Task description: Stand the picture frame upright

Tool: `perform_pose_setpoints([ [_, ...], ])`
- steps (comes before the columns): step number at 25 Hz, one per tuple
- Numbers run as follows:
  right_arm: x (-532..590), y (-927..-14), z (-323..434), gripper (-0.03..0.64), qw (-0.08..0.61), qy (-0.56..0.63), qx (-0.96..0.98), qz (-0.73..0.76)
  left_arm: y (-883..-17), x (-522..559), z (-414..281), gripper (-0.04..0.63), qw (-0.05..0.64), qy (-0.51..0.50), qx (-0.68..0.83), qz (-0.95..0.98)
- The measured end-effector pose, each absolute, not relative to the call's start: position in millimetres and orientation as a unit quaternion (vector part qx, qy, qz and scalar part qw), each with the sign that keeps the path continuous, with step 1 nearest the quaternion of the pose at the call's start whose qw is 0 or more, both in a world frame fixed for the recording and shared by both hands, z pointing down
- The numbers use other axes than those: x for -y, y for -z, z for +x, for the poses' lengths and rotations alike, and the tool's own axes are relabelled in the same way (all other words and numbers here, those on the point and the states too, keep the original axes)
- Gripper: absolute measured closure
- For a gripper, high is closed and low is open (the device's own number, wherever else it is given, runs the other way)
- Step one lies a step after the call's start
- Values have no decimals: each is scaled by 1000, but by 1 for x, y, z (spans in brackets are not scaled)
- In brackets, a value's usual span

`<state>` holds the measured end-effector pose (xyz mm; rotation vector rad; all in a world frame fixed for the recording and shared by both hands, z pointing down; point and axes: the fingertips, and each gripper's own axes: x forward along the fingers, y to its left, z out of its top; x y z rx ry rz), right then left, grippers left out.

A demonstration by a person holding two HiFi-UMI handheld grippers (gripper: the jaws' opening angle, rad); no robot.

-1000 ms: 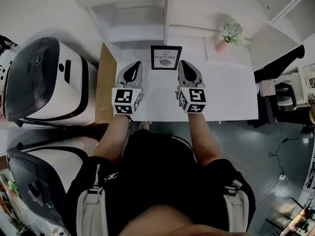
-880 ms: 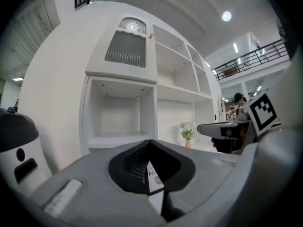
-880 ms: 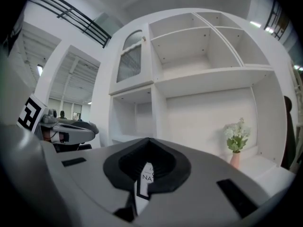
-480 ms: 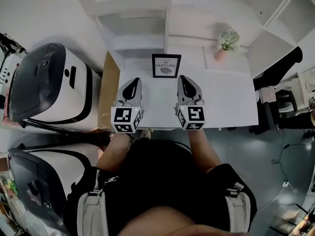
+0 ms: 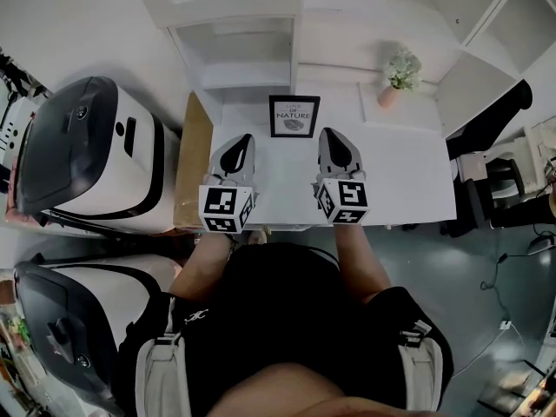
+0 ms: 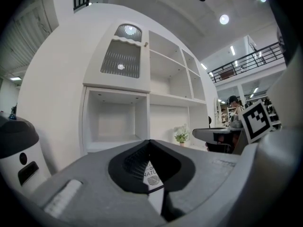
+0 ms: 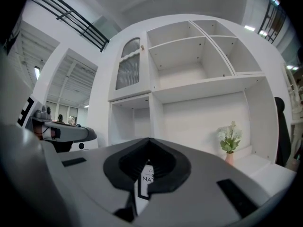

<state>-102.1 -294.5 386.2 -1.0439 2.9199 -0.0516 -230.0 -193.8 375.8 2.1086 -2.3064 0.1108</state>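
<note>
- The picture frame (image 5: 294, 115) is standing upright at the far side of the white table (image 5: 408, 176), just in front of the white shelf unit (image 5: 252, 50), and it is showing its printed face to the person.
- The left gripper (image 5: 244, 139) is hovering nearer the person, left of the frame and apart from it. Its jaws are pressing together, with nothing between them.
- The right gripper (image 5: 328, 134) is hovering right of the frame, also apart from it — jaws closed and empty.
- A small plant in a pink pot (image 5: 398, 72) is standing further right, near the shelf unit.
- A large white-and-black machine (image 5: 87, 150) is standing left of the table.
</note>
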Motion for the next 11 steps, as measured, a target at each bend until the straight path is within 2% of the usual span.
perform_pose_setpoints([
  [11, 290, -391, -102, 615, 15, 9, -942, -336, -383, 190, -233, 578, 19, -41, 741, 670],
])
